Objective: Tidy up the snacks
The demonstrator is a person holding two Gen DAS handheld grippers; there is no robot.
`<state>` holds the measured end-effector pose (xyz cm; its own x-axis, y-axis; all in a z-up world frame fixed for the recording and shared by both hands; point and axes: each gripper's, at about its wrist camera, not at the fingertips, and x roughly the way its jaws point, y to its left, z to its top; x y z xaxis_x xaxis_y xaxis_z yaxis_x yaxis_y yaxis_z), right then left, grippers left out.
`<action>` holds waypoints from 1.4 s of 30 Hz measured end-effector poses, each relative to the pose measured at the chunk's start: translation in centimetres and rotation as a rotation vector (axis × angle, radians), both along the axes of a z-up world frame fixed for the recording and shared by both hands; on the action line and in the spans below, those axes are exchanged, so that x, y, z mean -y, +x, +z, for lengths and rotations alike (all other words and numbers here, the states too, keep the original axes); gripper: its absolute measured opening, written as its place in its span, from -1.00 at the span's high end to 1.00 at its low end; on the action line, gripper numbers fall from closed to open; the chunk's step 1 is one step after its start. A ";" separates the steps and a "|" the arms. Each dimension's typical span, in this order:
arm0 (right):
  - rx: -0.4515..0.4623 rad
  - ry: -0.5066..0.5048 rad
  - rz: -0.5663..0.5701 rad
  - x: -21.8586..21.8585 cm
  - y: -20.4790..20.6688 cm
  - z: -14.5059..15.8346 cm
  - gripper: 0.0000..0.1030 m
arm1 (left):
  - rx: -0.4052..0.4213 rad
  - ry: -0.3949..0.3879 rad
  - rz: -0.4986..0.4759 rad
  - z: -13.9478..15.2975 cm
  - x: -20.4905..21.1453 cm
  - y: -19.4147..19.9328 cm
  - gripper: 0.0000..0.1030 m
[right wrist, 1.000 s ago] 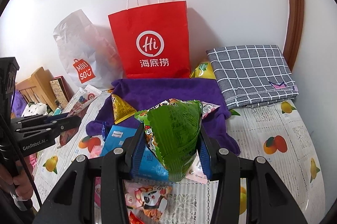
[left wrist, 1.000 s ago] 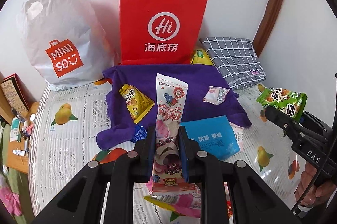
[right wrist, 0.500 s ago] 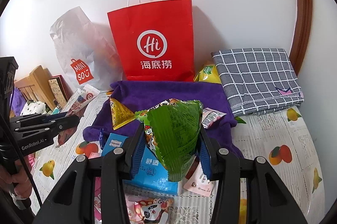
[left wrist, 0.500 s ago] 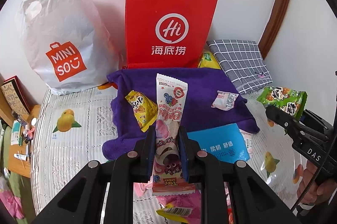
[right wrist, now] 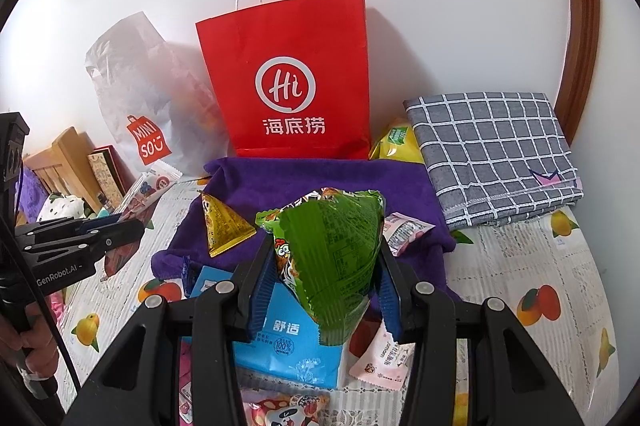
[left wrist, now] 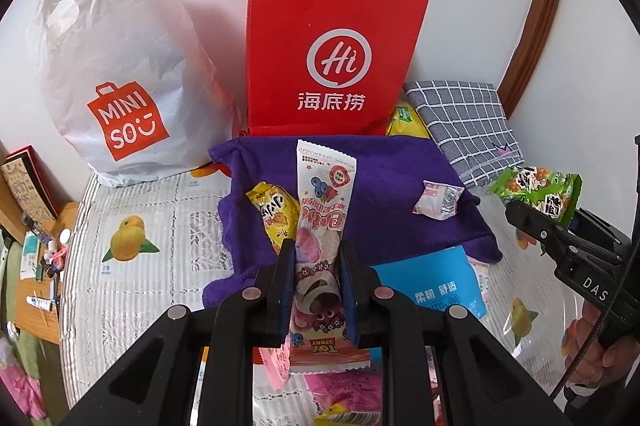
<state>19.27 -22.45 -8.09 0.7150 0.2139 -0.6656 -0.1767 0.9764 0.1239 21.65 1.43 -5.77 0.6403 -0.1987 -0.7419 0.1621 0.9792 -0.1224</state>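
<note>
My left gripper [left wrist: 317,254] is shut on a long white and pink snack packet [left wrist: 323,214] that stands upright between its pads. My right gripper [right wrist: 325,258] is shut on a puffy green snack bag [right wrist: 332,250]; that bag also shows at the right edge of the left wrist view [left wrist: 540,188]. Both are held above a purple towel [left wrist: 380,182] spread on the bed. On the towel lie a yellow triangular snack [left wrist: 274,212] and a small pink and white packet [left wrist: 438,200]. A red paper bag [left wrist: 332,54] stands upright behind the towel against the wall.
A white plastic shopping bag [left wrist: 112,66] stands left of the red bag. A grey checked folded cloth [right wrist: 496,150] lies at the right, with a yellow bag [right wrist: 396,146] beside it. A blue tissue pack [right wrist: 288,342] and pink packets lie near me. A wooden bedside shelf [left wrist: 36,210] is far left.
Both grippers have moved forward over the bed with their snacks; the red bag and purple towel now sit closer and larger in both views. Both grips are unchanged.
</note>
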 end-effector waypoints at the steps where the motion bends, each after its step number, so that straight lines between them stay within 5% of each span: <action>1: 0.000 -0.002 0.001 0.0 0.2 0.0 0.12 | -0.001 -0.002 0.002 0.0 -0.1 0.1 0.61; 42: -0.001 -0.009 0.002 -0.4 4.3 -1.5 0.12 | -0.028 -0.014 0.053 -1.7 -2.6 3.3 0.61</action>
